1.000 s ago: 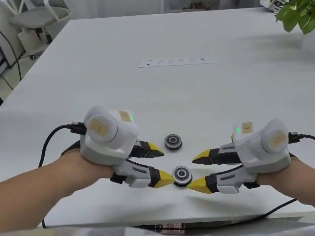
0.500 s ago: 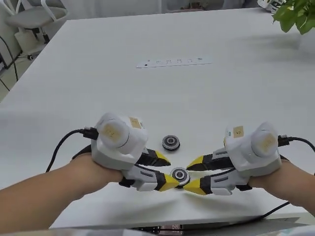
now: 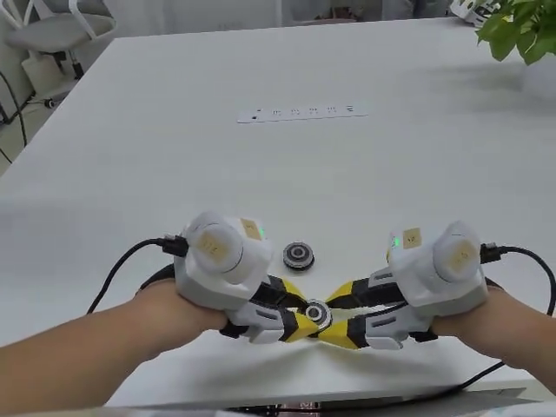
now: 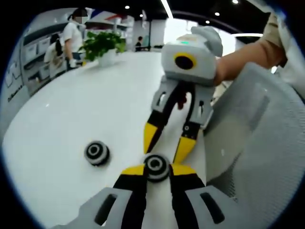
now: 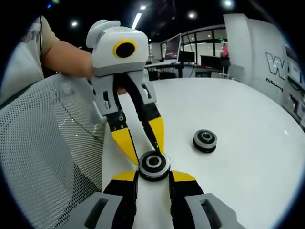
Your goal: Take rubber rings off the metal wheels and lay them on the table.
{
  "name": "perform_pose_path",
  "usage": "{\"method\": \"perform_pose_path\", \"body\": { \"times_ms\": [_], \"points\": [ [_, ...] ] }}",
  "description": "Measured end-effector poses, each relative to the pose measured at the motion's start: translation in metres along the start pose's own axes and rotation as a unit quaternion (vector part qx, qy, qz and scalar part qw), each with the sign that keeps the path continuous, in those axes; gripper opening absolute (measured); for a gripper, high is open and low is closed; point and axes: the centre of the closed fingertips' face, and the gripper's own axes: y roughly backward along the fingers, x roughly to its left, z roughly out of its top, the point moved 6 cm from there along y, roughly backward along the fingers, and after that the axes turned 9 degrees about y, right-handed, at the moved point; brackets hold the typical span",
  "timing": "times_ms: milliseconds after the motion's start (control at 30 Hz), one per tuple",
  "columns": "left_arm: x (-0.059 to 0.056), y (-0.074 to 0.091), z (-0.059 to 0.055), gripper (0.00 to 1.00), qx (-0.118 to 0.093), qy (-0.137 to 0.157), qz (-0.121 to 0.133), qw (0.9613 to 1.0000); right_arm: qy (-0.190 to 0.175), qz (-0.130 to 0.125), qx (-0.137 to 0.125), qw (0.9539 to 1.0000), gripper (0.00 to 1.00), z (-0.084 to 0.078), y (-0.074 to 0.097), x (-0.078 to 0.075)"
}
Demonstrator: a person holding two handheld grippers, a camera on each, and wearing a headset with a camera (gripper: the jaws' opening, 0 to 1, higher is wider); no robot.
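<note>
Two small metal wheels with black rubber rings are on the white table point(image 3: 174, 156). The near wheel point(image 3: 314, 314) point(image 4: 156, 165) point(image 5: 153, 165) is by the front edge, caught between both grippers. My left gripper point(image 3: 301, 313) point(image 4: 157, 170) comes at it from the left, its yellow tips pressed to its sides. My right gripper point(image 3: 331, 314) point(image 5: 154, 176) meets it from the right, tips against the wheel's rim as well. In each gripper view the opposite gripper point(image 4: 167, 144) point(image 5: 144, 143) reaches in from above. The second wheel point(image 3: 298, 254) point(image 4: 96, 153) point(image 5: 205, 140) lies flat a little farther back, untouched.
A white power strip point(image 3: 301, 112) lies mid-table, far from the work. A potted plant point(image 3: 519, 30) stands at the back right corner and a chair point(image 3: 61, 30) beyond the back left. Black cables point(image 3: 122, 265) trail from both grippers. The table's front edge point(image 3: 287, 401) runs just below the grippers.
Both grippers have moved inward toward each other and their jaws have narrowed onto the near wheel. The far wheel has stayed put; the head camera drifted slightly.
</note>
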Motion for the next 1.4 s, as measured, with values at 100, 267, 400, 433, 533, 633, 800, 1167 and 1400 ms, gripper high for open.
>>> {"method": "perform_pose_path", "body": {
  "times_ms": [100, 267, 400, 433, 533, 633, 800, 1167, 1400],
  "points": [
    [0.0007, -0.0008, 0.001, 0.16, -0.004, -0.001, 0.006, 1.0, -0.001, 0.0, 0.001, 1.0, 0.23, -0.0002, 0.0003, -0.0002],
    [0.0004, -0.0015, 0.0001, 0.14, -0.006, -0.017, 0.016, 0.9997, -0.003, -0.002, 0.0, 1.0, 0.23, -0.0006, -0.0001, -0.0003],
    [-0.0022, -0.0023, 0.0004, 0.14, -0.004, -0.037, 0.023, 0.999, -0.007, -0.003, -0.001, 1.0, 0.23, -0.001, -0.0007, -0.0008],
    [-0.0013, -0.0022, 0.0008, 0.14, -0.005, -0.037, 0.024, 0.999, -0.008, -0.003, -0.001, 1.0, 0.23, -0.0011, -0.0008, -0.0012],
    [-0.0004, -0.0021, 0.0008, 0.14, -0.007, -0.035, 0.024, 0.9991, -0.009, -0.004, -0.001, 1.0, 0.23, -0.0011, -0.0009, -0.0014],
    [-0.0011, -0.002, 0.0007, 0.14, -0.009, -0.036, 0.025, 0.999, -0.009, -0.005, -0.002, 0.9999, 0.23, -0.0013, -0.0008, -0.0015],
    [-0.0017, -0.0021, 0.0002, 0.13, -0.013, -0.036, 0.026, 0.9989, -0.012, -0.007, -0.003, 0.9999, 0.22, -0.0015, -0.0005, -0.0011],
    [-0.0022, -0.0027, -0.0002, 0.13, -0.015, -0.039, 0.033, 0.9986, -0.029, -0.011, -0.003, 0.9995, 0.2, -0.0034, 0.0015, 0.0],
    [-0.0018, -0.003, -0.0002, 0.13, -0.016, -0.04, 0.035, 0.9985, -0.033, -0.015, -0.001, 0.9993, 0.15, -0.0057, 0.0042, 0.0]
  ]
}}
